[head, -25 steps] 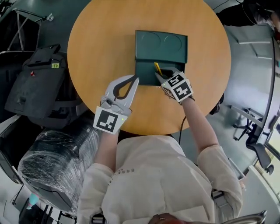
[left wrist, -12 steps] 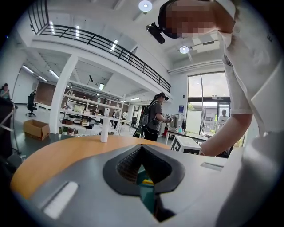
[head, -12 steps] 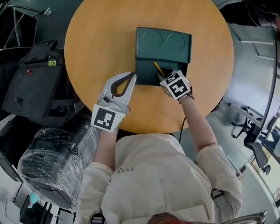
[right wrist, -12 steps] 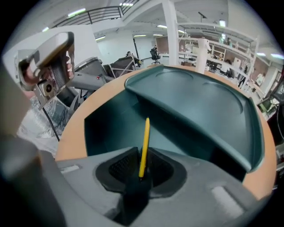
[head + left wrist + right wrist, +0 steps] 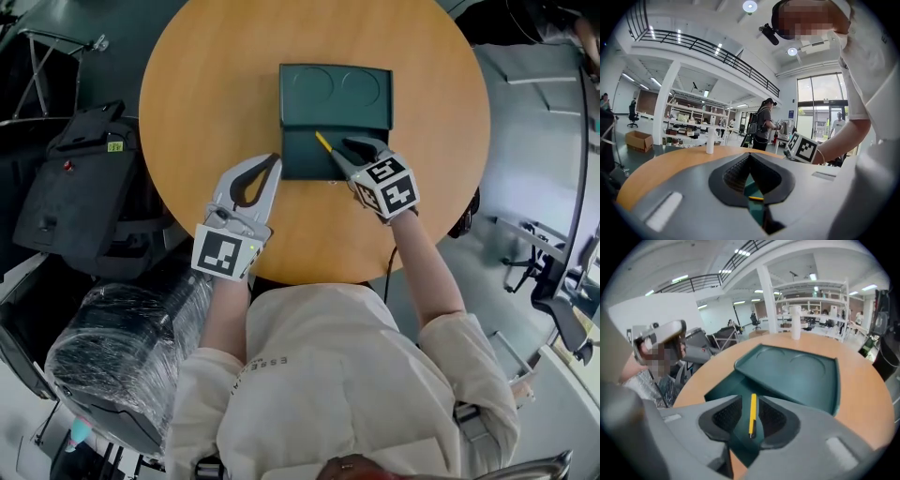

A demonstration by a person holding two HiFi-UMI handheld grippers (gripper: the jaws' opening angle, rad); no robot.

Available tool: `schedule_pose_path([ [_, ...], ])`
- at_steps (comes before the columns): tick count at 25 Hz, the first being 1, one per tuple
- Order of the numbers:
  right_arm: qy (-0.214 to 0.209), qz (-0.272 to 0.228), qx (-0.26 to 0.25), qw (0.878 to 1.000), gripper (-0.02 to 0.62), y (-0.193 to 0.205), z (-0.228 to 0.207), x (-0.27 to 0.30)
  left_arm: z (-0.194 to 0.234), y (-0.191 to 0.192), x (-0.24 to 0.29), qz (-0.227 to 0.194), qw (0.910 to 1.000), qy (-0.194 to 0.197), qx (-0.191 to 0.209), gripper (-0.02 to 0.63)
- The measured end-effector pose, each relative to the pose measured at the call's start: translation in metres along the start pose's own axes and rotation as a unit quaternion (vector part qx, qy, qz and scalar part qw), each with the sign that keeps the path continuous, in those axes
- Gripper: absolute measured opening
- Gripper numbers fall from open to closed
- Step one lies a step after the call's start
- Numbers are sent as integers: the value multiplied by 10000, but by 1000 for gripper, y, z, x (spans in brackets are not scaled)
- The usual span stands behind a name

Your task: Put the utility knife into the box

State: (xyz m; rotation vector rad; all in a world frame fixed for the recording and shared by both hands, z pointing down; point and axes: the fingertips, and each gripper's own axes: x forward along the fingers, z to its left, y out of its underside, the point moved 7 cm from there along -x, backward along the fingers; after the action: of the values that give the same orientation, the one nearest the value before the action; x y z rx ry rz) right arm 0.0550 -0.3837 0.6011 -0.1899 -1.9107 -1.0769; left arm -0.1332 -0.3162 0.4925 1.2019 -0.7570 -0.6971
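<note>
The green box [image 5: 298, 161] sits near the middle of the round wooden table [image 5: 187, 94]. Its lid [image 5: 336, 94] is thrown open towards the far edge and lies flat on the tabletop. The yellow utility knife [image 5: 323, 142] lies inside the open tray, slanting from the near right corner towards the hinge line.

The right gripper [image 5: 339, 148] reaches over the tray's near right edge. In the right gripper view its jaws are opening, one on either side of the knife [image 5: 752, 411], and the pads stand clear of the knife.

The left gripper [image 5: 275, 159] hovers just beside the tray's near left corner, over bare wood. Its jaws are closed tip to tip with nothing between them. The left gripper view shows only the box and the knife beyond the closed tips.

Bare wood runs wide to the left and right of the box, and a narrower band runs along the near edge. A white bottle [image 5: 795, 322] stands at the table's far edge, well apart from the box. Past the table's left edge stand a black bag [image 5: 80, 187] and a plastic-wrapped chair [image 5: 122, 347].
</note>
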Motion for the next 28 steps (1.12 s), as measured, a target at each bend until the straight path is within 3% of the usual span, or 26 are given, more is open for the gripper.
schedule_pose_path([
  [2,110,-611,153,9980,86,-13,2,-24,-5,-9,0,-68,9999,3,76,15],
  [4,241,-1277,266,9912,-4,-26,7,-53,-12,-20,0,-140,9998,6,150,15],
  [9,532,-2742,213,9600,-8,-42,30,-133,-42,-52,-8,-340,9988,9,364,15],
  [13,784,-3591,48,9300,-8,-38,47,-190,-72,-75,-15,-546,9968,70,585,15],
  [19,950,-4033,-399,9093,-8,-17,68,-247,-114,-91,-22,-820,9932,32,831,15],
  [28,823,-4010,-529,9108,-8,24,87,-269,-152,-85,-55,-1020,9906,-166,899,15],
])
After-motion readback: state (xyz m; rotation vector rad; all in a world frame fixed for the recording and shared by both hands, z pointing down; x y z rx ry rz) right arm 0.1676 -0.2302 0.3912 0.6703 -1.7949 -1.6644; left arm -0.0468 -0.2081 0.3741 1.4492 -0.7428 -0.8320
